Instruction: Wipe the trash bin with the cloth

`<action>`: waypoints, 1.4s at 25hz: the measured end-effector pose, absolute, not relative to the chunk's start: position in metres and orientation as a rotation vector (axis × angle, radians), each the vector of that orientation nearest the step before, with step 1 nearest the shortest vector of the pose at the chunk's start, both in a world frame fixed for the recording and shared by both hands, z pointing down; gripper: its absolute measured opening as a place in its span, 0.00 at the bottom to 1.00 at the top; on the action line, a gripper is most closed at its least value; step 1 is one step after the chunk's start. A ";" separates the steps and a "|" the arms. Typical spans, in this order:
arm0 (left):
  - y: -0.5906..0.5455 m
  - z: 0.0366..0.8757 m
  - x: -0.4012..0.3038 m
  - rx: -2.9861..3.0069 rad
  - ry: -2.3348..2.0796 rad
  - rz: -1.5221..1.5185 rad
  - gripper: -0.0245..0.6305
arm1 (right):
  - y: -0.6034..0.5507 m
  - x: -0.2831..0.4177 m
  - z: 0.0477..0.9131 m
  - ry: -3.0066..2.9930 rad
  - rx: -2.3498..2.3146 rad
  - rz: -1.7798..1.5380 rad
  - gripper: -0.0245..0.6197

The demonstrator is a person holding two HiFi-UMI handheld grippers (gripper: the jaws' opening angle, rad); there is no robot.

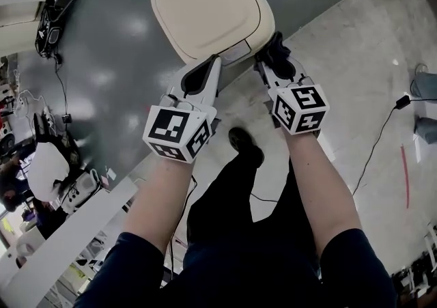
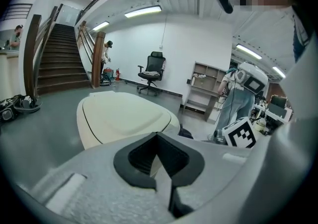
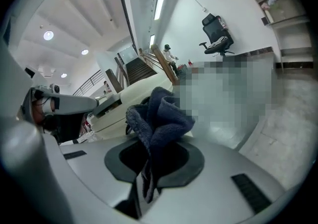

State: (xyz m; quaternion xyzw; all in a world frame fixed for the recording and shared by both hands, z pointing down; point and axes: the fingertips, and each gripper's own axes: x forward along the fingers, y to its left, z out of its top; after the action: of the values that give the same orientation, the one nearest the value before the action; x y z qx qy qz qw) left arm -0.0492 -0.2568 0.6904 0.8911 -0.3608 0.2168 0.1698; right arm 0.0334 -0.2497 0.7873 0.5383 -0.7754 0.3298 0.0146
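Head view.
- Trash bin (image 1: 208, 6): cream, lid down, stood on the grey floor (image 1: 116, 61) at the top of the frame, ahead of both my forearms.
- Left gripper (image 1: 205, 73): pointed at the bin's near edge, tips just beside it.
- Right gripper (image 1: 276, 62): pointed at the bin's near right corner, with a dark cloth (image 1: 276, 46) bunched at its tip. The cloth lay against that corner; I could not tell whether it touched.
- My shoe (image 1: 244, 144): on the pale tiles below the bin, between the two grippers.

Left gripper view.
- Left gripper (image 2: 159, 161): jaws pressed together, nothing between them.
- Trash bin (image 2: 121, 116): directly ahead, its lid filling the middle ground.
- Background: staircase (image 2: 59, 59) at left, office chair (image 2: 153, 69) at centre, shelf unit (image 2: 206, 86) to the right.

Right gripper view.
- Right gripper (image 3: 149, 168): jaws clamped on the cloth (image 3: 161, 116), a blue-grey towelling wad that rose above them in folds.
- Trash bin (image 3: 139, 91): partly seen behind the cloth.
- Office chair (image 3: 216, 37): far back, upper right.
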 end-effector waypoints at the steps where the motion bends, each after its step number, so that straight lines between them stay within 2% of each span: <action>1: -0.257 0.691 -0.049 2.533 -1.024 0.611 0.04 | -0.250 0.033 0.792 -2.410 1.672 1.020 0.14; 23: -0.259 0.687 -0.057 2.568 -1.043 0.496 0.04 | -0.255 -0.009 1.016 -2.089 1.427 1.086 0.14; 29: -0.258 0.683 -0.058 2.562 -1.048 0.496 0.04 | -0.252 -0.012 1.012 -2.048 1.382 1.105 0.14; 35: -0.260 0.688 -0.060 2.530 -1.054 0.516 0.04 | -0.243 -0.022 0.920 -2.171 1.375 1.038 0.14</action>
State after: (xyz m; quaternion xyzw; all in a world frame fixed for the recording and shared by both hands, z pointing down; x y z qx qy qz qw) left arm -0.0597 -0.2596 0.6876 0.8932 -0.3720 0.1820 0.1754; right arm -0.0221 -0.2433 0.9197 0.4875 -0.7700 0.3681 0.1841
